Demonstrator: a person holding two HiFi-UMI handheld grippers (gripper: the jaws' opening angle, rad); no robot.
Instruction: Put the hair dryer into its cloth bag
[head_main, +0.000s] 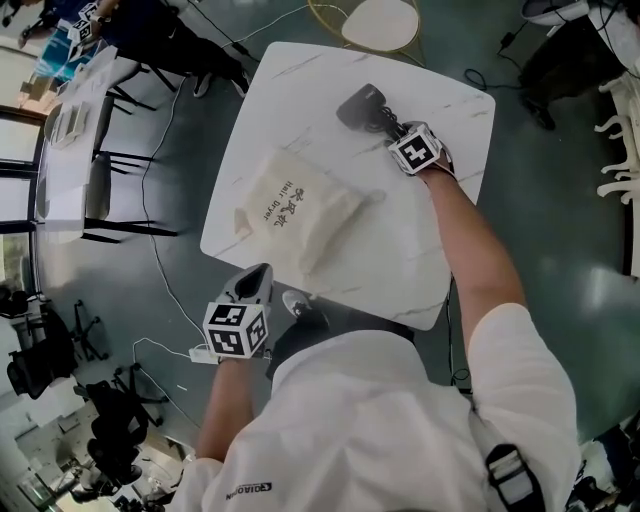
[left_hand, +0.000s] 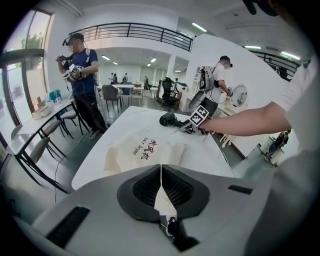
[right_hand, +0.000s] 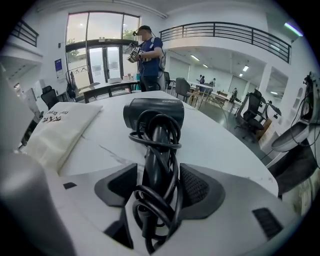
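**Hair dryer lies between spread jaws; bag waits beside it**

Grasping comes first here. The right gripper (head_main: 384, 122) has its jaws spread wide on either side of the hair dryer (head_main: 362, 107), which lies on the white table (head_main: 300, 80) towards its far side. In the right gripper view the handle (right_hand: 152, 150) runs straight down the gap between the pads, with the cord (right_hand: 155, 210) wound round it in loose loops. The pads do not look pressed on anything yet.

The cloth bag (head_main: 298, 210) lies flat on the same table, printed side up, nearer the person and apart from the dryer. The left gripper (head_main: 262, 272) hovers at the table's near edge with its jaws pressed together. I can make out nothing held in them.

To do this grasp well, the jaws should probably close on the solid handle itself, not on a cord loop alone, since a loop could slip or unwind when lifted. Keeping the handle centred as it is now looks right. A firm, even squeeze should pin the coils against the handle so they travel with it.

Which end of the bag is its mouth I cannot tell from these views. That needs settling before the dryer is carried over, and the left gripper is likely wanted to hold that mouth open.
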